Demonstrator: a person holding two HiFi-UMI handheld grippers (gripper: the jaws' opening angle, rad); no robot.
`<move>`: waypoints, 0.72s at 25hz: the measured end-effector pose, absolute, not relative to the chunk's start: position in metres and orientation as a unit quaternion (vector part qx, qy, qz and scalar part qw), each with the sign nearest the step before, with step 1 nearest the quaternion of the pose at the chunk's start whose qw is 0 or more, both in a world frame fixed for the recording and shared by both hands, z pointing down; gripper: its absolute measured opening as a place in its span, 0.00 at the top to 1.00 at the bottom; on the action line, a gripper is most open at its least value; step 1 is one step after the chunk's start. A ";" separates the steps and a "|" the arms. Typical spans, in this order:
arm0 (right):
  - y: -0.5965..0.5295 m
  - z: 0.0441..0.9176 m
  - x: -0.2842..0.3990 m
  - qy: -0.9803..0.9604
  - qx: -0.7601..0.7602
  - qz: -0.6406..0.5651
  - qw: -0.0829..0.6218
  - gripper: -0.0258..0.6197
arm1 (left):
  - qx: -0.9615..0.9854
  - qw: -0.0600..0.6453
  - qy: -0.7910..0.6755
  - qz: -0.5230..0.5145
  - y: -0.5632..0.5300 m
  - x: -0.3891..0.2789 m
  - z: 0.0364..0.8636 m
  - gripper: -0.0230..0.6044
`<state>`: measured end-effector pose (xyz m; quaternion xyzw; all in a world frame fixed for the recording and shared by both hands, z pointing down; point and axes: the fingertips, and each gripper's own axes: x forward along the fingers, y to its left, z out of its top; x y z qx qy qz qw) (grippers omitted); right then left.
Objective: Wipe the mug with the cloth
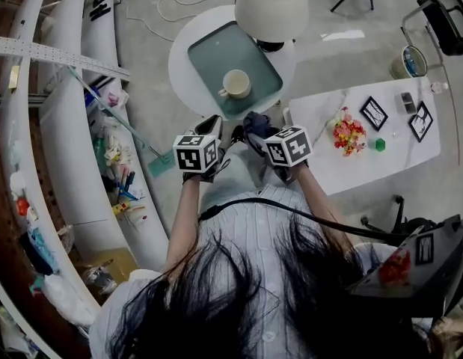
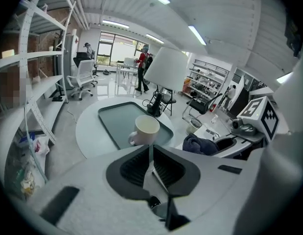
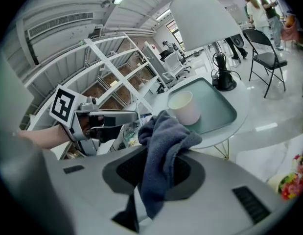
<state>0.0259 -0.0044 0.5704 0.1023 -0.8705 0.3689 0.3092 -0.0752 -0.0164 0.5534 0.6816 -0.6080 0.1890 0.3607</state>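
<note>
The right gripper (image 3: 156, 173) is clamped on a dark blue-grey cloth (image 3: 166, 131). The fabric is pinched between its jaws, bunching up above them and hanging in a tail below. The left gripper (image 2: 151, 155) holds nothing, and its jaws are pressed together. In the head view the two grippers sit side by side just in front of the person, the left gripper (image 1: 209, 137) close beside the right gripper (image 1: 257, 129), with the cloth (image 1: 255, 122) showing as a dark lump at the right one's tip.

Both point at the mug (image 2: 145, 129) — a cream-coloured one standing upright and apart from both grippers. It rests on a grey-green tray (image 2: 114, 124) with its handle to the left in the head view. The tray lies on a round white table (image 2: 87, 126). A lamp (image 2: 167, 70) with a white shade stands at the tray's far edge, its dark base just beyond the mug.

To the person's right is a white rectangular table (image 1: 366, 159) carrying a bunch of flowers (image 1: 348, 132) and two dark picture frames (image 1: 374, 113). White curved shelves (image 1: 74, 163) run along the left.
</note>
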 end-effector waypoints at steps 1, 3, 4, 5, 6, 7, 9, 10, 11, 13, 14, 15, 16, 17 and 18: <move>-0.007 0.572 0.024 -0.869 0.105 0.369 0.312 0.82 | 0.686 0.359 -0.602 0.197 -0.021 -0.078 0.555 0.92; -0.012 0.574 0.017 -0.865 0.111 0.375 0.314 0.82 | 0.696 0.354 -0.588 0.212 -0.032 -0.084 0.558 0.92; -0.014 0.575 0.013 -0.863 0.113 0.380 0.314 0.82 | 0.700 0.350 -0.581 0.221 -0.037 -0.088 0.560 0.92; -0.016 0.576 0.007 -0.860 0.114 0.384 0.315 0.82 | 0.705 0.345 -0.576 0.231 -0.042 -0.092 0.563 0.92; -0.017 0.578 0.002 -0.858 0.114 0.389 0.316 0.82 | 0.709 0.339 -0.571 0.239 -0.047 -0.097 0.565 0.92; -0.017 0.579 -0.005 -0.856 0.113 0.393 0.317 0.82 | 0.713 0.333 -0.565 0.247 -0.051 -0.103 0.569 0.92; -0.019 0.584 -0.016 -0.851 0.114 0.401 0.319 0.82 | 0.723 0.328 -0.549 0.261 -0.057 -0.111 0.576 0.92; -0.021 0.587 -0.021 -0.849 0.116 0.404 0.321 0.82 | 0.729 0.327 -0.538 0.270 -0.059 -0.114 0.580 0.92; -0.023 0.590 -0.024 -0.846 0.120 0.406 0.324 0.82 | 0.735 0.324 -0.525 0.281 -0.062 -0.115 0.584 0.92; -0.029 0.596 -0.029 -0.841 0.132 0.410 0.328 0.82 | 0.747 0.313 -0.502 0.305 -0.067 -0.117 0.593 0.92; -0.032 0.599 -0.033 -0.839 0.137 0.411 0.330 0.82 | 0.752 0.305 -0.491 0.317 -0.069 -0.119 0.596 0.92; -0.035 0.601 -0.037 -0.838 0.142 0.410 0.331 0.82 | 0.757 0.298 -0.481 0.326 -0.071 -0.120 0.599 0.92; -0.037 0.603 -0.041 -0.838 0.146 0.408 0.333 0.82 | 0.762 0.293 -0.471 0.334 -0.073 -0.121 0.602 0.92; -0.040 0.604 -0.045 -0.837 0.150 0.403 0.337 0.82 | 0.767 0.290 -0.460 0.339 -0.074 -0.121 0.606 0.92; -0.042 0.606 -0.047 -0.838 0.153 0.395 0.344 0.82 | 0.773 0.288 -0.447 0.344 -0.075 -0.118 0.611 0.92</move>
